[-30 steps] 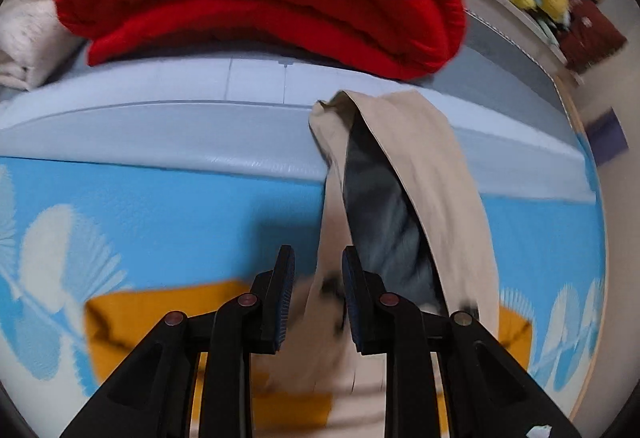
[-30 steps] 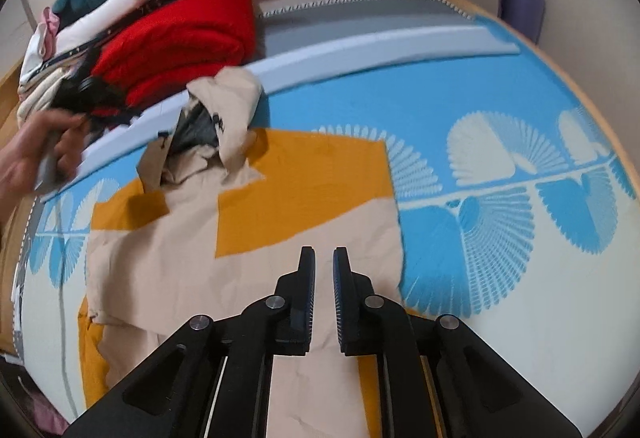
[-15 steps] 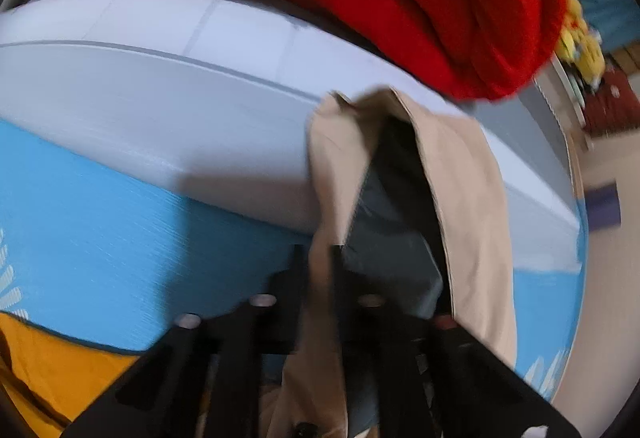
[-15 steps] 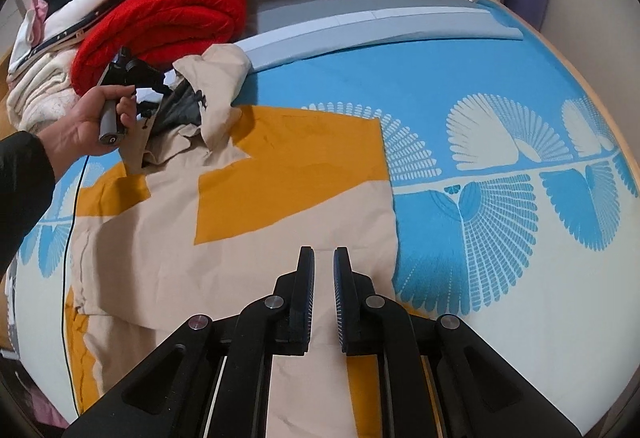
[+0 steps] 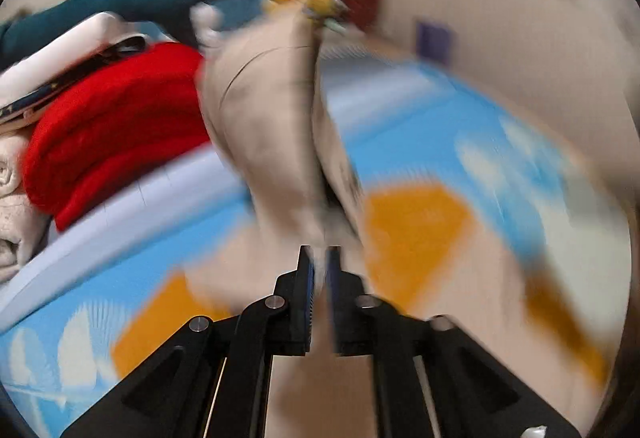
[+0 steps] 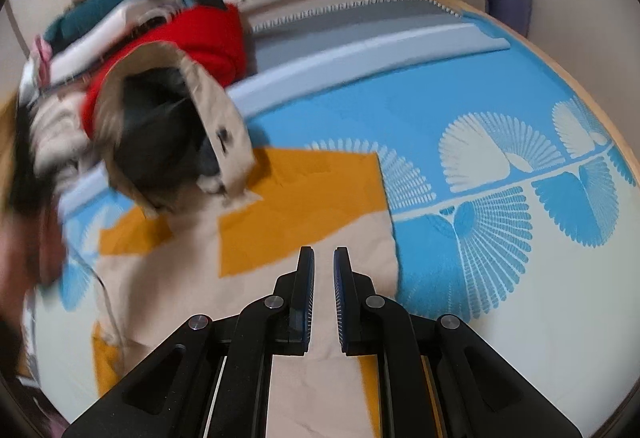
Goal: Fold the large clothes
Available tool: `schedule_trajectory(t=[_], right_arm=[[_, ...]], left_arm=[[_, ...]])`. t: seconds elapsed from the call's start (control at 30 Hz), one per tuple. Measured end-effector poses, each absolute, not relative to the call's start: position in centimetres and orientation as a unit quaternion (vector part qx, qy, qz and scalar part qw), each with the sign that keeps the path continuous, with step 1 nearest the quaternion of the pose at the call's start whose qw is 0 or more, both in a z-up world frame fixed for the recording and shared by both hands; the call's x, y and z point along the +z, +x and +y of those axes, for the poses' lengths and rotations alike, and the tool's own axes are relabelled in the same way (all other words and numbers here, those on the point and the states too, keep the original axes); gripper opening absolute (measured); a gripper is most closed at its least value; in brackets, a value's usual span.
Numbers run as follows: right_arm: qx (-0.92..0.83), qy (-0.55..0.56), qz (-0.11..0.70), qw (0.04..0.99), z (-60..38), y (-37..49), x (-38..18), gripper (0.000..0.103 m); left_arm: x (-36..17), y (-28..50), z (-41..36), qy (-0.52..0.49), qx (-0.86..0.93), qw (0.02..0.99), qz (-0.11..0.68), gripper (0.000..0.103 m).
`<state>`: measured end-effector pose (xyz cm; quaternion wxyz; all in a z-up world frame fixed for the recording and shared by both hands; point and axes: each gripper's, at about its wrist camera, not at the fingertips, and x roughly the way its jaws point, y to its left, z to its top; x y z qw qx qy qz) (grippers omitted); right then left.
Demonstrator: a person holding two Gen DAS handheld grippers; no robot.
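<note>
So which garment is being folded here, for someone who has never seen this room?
On the blue mat with white fan prints, left of centre, lies a beige-and-orange hooded jacket. Its dark-lined hood is raised by the left gripper, unlike the folded red blanket stacked behind.

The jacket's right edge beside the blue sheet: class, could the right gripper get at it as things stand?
Probably yes: the right gripper hangs open above the jacket, nothing between them.
</note>
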<state>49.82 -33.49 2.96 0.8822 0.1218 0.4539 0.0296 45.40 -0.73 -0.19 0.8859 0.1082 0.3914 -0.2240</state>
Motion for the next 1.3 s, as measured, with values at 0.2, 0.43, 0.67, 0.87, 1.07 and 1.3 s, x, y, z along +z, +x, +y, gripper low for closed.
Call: schedule_trajectory(t=[0.2,0.43,0.67,0.87,1.07,1.3], right_arm=[[0.037,0.176,0.420,0.890,-34.0,48.2,4.7,0.050],[0.118,0.220,0.455,0.855,-30.1,48.5,2.4,0.050],[0.206,0.197,0.503,0.816,-22.7,49.8,-0.8,0.051],[0.242,0.101,0.514,0.817,-16.2,51.0,-2.0,0.056],[0.224,0.085,0.507,0.828,-15.1,52.4,-3.0,0.006],[0.290,0.351,0.336,0.825,-22.5,51.6,1.7,0.002]], left_arm=[[-5.9,34.7,6.6,0.006,-0.082,0.832,0.548,0.013],[-2.9,36.0,8.2,-0.170,-0.049,0.842,0.509,0.020],[-8.2,40.8,8.1,-0.263,-0.058,0.792,0.548,0.025],[-11.8,42.7,8.8,-0.346,-0.059,0.740,0.573,0.042],[-14.5,43.4,8.5,-0.399,-0.077,0.699,0.588,0.002],[-1.1,42.7,11.4,-0.380,-0.114,0.825,0.403,0.001]])
